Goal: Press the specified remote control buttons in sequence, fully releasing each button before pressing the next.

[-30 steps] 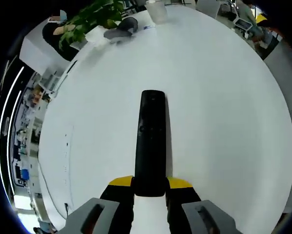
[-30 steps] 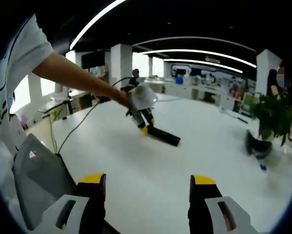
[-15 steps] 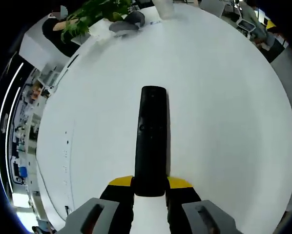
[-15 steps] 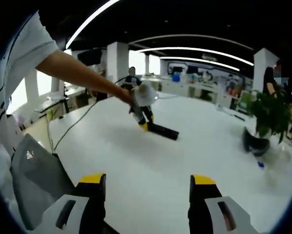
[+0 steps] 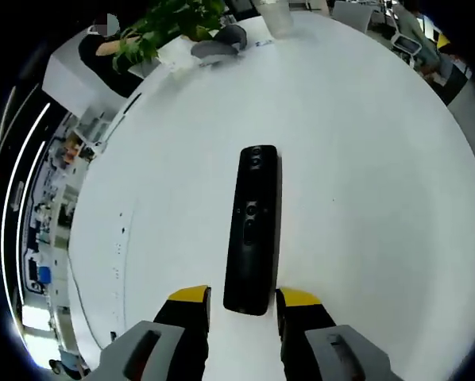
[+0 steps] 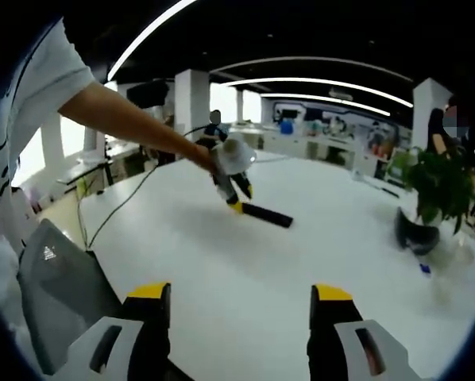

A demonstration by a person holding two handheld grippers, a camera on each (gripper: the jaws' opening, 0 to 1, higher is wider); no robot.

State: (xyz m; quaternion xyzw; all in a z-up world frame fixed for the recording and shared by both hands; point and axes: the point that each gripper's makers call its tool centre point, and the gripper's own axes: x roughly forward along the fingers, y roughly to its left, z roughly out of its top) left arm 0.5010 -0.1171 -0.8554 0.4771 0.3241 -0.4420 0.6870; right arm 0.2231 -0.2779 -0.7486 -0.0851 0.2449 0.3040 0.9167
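Left gripper view resolved remote (image 5: 252, 230) buttons, frame centre; right gripper view didn't. Left gripper (image 5: 243, 296) parted, straddling remote's end, contact unclear. Right gripper (image 6: 241, 292) wide, empty over worktop (image 6: 301, 254).

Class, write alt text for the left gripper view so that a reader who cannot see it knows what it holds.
A black remote control lies flat on a white table, pointing away from the camera, its near end between the yellow tips of the open left gripper, apparently not clamped. At the table's far edge stand a leafy plant and a dark grey object.
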